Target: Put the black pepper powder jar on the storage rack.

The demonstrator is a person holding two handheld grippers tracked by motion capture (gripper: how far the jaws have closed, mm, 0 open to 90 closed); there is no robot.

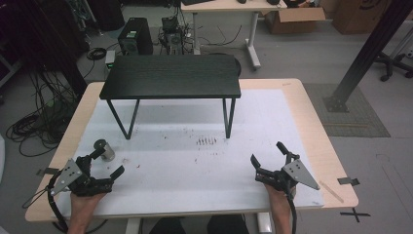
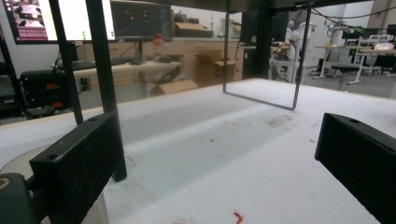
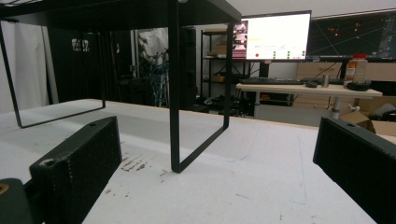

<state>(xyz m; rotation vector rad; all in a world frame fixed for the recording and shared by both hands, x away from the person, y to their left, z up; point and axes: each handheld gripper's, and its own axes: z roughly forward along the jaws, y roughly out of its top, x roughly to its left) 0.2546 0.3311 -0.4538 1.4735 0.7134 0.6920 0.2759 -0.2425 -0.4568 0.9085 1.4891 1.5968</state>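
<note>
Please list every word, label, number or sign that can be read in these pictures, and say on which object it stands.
Nothing can be read for certain.
Monitor in the right gripper view: lines of text, too small and blurred to read.
Monitor in the left gripper view: a picture and text, blurred.
Black device in the left gripper view: red digits, unreadable.
Bottle on the far desk: label blurred.
Cardboard box in the high view: a dark mark, unreadable.

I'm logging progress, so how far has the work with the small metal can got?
Nothing looks done yet. The metal can stands on the white mat, just beside the left gripper, which is open and holds nothing. The right gripper is open too, away from the can. The black shelf has nothing on top. Grasping and any moving of the can are all left.
</note>
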